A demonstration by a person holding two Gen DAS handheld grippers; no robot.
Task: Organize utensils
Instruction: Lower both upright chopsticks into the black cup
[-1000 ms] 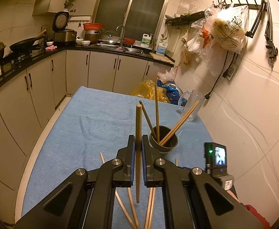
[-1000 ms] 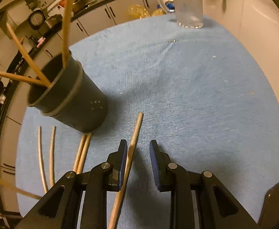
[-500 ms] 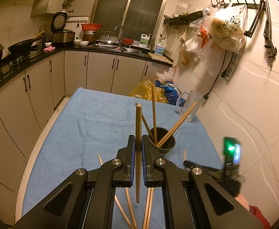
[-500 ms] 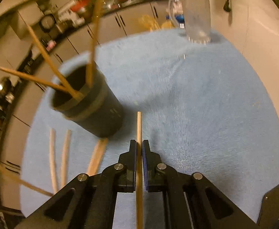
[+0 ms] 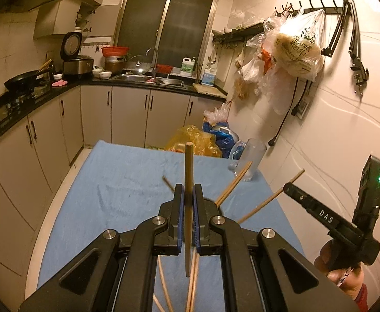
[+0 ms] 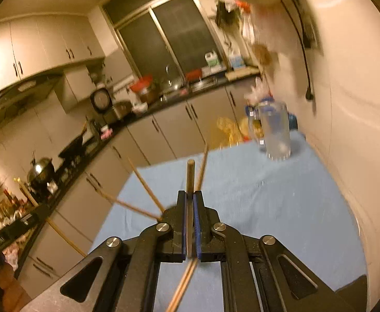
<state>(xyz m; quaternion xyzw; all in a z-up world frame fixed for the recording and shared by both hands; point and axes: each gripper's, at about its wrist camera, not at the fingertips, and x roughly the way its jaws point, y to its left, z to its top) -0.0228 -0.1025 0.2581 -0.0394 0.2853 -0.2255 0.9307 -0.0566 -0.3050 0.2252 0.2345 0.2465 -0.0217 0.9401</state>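
My left gripper (image 5: 189, 191) is shut on a wooden chopstick (image 5: 189, 166) that stands almost upright between its blue pads. The dark holder cup is hidden behind its jaws; only chopstick ends (image 5: 232, 183) stick out from it. In the same view my right gripper (image 5: 288, 188) is raised at the right, in a person's hand (image 5: 341, 269), and grips a slanted chopstick (image 5: 266, 200). In the right wrist view, my right gripper (image 6: 190, 198) is shut on that chopstick (image 6: 190, 173), above the blue cloth (image 6: 267, 208). Several chopsticks (image 6: 144, 180) fan out from behind its left finger.
Loose chopsticks (image 5: 164, 283) lie on the blue cloth (image 5: 117, 189) under my left gripper. A clear glass pitcher (image 6: 274, 132) stands at the far right corner by the tiled wall. Kitchen cabinets (image 5: 127, 114) and plastic bags (image 5: 197, 143) lie beyond the table's far edge.
My right gripper closed on a chopstick lying on the cloth beside the cup, then lifted it high and tilted upward. My left gripper rose a little with its chopstick.
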